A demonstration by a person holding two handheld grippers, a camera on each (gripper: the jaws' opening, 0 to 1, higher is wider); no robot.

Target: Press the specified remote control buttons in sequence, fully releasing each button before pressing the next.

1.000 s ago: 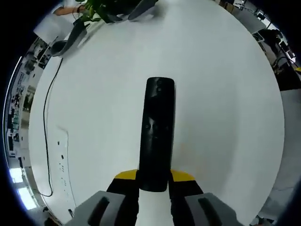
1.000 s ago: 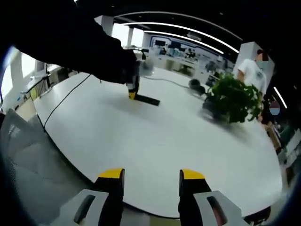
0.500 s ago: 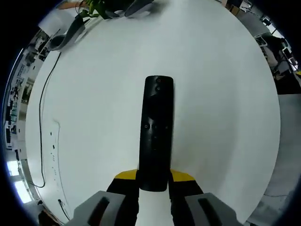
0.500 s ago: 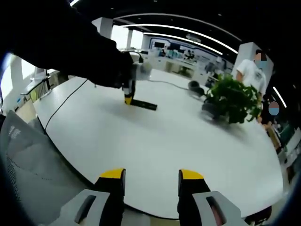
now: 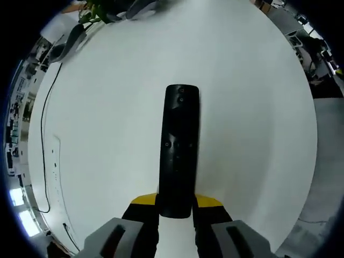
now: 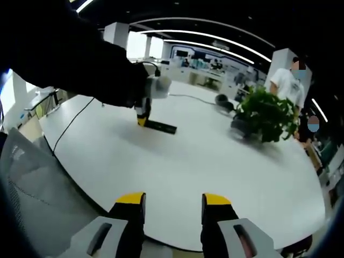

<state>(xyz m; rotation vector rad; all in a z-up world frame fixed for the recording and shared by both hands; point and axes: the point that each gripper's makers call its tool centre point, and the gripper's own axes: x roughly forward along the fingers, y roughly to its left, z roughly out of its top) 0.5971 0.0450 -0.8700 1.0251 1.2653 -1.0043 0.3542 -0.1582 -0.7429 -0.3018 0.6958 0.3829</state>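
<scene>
— What are the tongs doing?

— The left gripper (image 5: 176, 207) has its yellow-tipped jaws clamped on the near end of the black remote control (image 5: 179, 148). The remote runs straight out from the jaws, button side up, low over the white table (image 5: 252, 107).

— And the other one?

— The right gripper (image 6: 172, 200) hangs at the near edge of that table, jaws parted a moderate way, nothing between them. From its view you can see the left gripper (image 6: 142, 115) further across, in a dark sleeve (image 6: 80, 64), with the remote control (image 6: 159, 127) sticking out sideways from its tip just above the table top (image 6: 204, 161). Whether the remote touches the surface I cannot tell.

— What else is around?

— A potted plant (image 6: 263, 115) stands on the far right part of the table, a person in a white shirt (image 6: 287, 80) behind it. A thin black cable (image 5: 45, 134) trails along the left edge, near a white power strip (image 5: 56, 166).
</scene>
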